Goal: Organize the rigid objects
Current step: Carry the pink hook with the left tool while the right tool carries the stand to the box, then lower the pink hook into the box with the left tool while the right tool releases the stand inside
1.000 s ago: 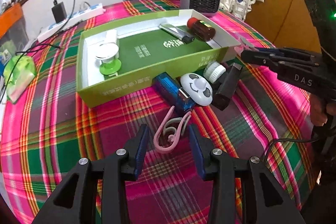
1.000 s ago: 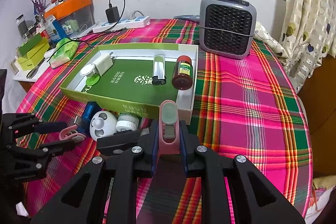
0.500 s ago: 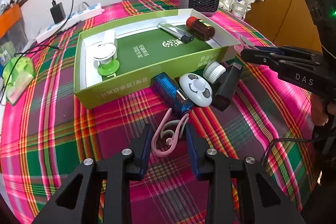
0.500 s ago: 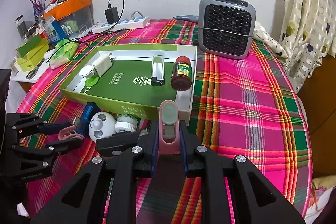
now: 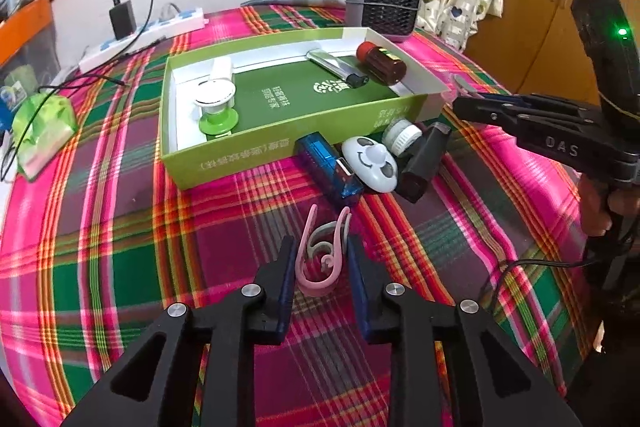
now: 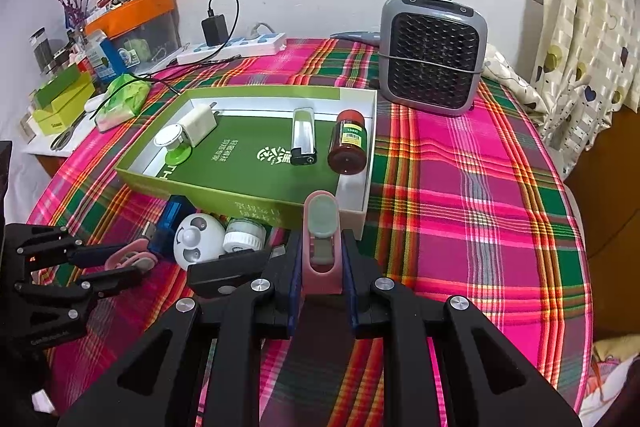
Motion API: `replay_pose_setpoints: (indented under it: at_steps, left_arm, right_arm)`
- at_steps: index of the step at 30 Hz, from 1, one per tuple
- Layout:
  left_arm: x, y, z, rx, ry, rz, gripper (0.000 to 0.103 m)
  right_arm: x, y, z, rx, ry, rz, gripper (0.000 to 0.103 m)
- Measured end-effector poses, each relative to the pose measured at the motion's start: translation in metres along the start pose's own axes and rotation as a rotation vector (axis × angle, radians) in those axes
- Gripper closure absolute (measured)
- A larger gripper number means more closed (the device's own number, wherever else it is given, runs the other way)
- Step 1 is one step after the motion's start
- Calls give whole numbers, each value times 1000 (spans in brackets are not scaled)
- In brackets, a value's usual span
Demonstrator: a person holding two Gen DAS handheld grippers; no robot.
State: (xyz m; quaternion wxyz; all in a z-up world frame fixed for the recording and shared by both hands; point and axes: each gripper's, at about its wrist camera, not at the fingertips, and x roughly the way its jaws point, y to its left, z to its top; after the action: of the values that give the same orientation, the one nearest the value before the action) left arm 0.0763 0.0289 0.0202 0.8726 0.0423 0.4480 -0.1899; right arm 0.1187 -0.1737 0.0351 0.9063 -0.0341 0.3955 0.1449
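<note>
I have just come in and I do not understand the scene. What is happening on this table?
A person is sorting small objects into the green box. The right hand-held gripper is shut on a pink clip near the box's front corner. The left hand-held gripper is open around a pink hook lying on the tablecloth.

The left wrist view looks forward and down along the left tongs, close above the plaid cloth. The right wrist view faces the window beyond the right tongs. Both views share the green box ahead of the tongs.
</note>
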Motion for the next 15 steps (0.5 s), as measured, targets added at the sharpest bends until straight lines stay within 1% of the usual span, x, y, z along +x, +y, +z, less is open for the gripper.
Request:
replay_pose_setpoints:
  at_steps: [8, 15]
  left_arm:
    - [-15, 1, 8, -10, -47, 8, 79]
    - [-22, 4, 30, -11, -90, 13, 79]
  right_arm:
    - [-3, 3, 3, -6, -6, 0, 84]
    - [-5, 2, 11, -4, -17, 1, 84]
